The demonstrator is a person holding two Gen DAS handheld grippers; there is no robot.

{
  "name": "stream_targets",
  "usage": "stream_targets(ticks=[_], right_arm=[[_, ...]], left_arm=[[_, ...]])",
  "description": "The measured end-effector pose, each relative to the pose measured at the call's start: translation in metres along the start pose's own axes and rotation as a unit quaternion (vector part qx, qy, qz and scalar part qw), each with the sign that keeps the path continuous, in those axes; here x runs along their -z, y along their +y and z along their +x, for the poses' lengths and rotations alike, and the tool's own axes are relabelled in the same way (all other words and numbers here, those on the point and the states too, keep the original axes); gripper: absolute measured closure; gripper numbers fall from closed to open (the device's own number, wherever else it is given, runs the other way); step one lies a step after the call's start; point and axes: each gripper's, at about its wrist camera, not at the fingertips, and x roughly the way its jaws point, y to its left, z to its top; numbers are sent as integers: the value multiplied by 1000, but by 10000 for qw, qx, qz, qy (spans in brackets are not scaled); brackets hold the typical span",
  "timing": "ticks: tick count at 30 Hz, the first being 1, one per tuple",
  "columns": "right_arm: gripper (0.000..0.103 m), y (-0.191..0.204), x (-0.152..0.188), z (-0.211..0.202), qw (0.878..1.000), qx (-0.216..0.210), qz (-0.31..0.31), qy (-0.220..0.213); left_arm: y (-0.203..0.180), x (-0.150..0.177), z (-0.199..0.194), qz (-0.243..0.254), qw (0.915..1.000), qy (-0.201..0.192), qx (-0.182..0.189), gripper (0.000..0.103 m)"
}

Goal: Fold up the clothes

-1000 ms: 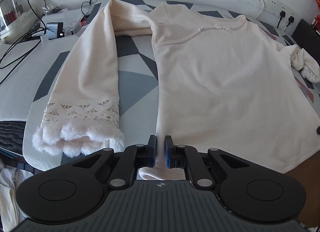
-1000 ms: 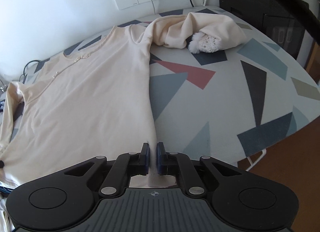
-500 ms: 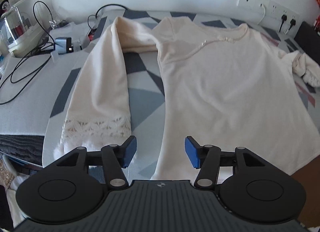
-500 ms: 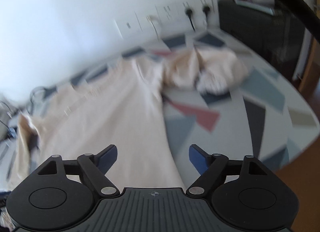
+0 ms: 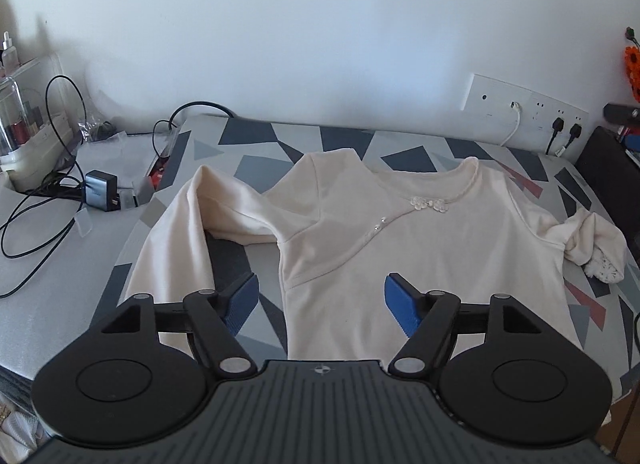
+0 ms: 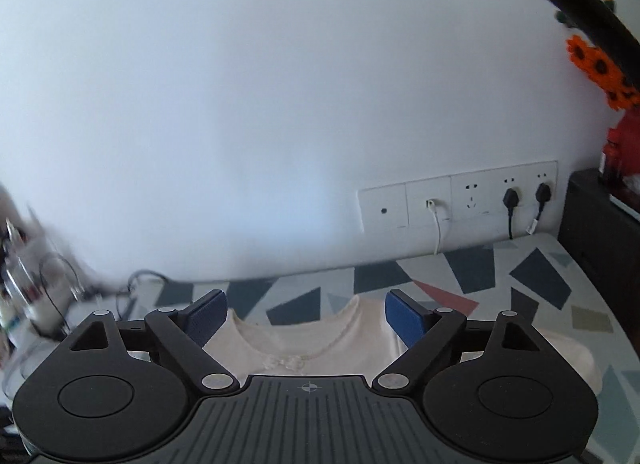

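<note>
Here, the cream top point(image 5: 400, 248) lies flat on the patterned table point(image 5: 352, 139), one sleeve point(image 5: 588, 240) bunched. My left gripper point(image 5: 320, 300) and right gripper point(image 6: 306, 318) hover empty, jaws wide apart, apparently readying a fold.

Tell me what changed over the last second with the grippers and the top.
Both grippers let go of the cream top's hem: left gripper and right gripper opened and drew up and away. The top stays flat on the patterned table, one sleeve still bunched.
</note>
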Motion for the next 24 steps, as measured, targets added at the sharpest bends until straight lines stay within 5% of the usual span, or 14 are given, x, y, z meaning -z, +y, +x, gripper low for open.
stream_targets(ticks=[6, 13, 19, 24], right_arm=[[16, -8, 31, 129, 9921, -178, -915, 842], [17, -38, 69, 231, 9821, -145, -729, 1730], [14, -29, 84, 269, 9721, -204, -1628, 1675], [8, -34, 69, 301, 9800, -244, -1262, 1516]], left_arm=[[-24, -44, 87, -408, 9969, 611, 264, 29], [-64, -69, 214, 167, 9902, 1336, -376, 28], [-63, -65, 251, -91, 9872, 1528, -438, 8], [-66, -74, 264, -12, 9886, 1455, -394, 1]])
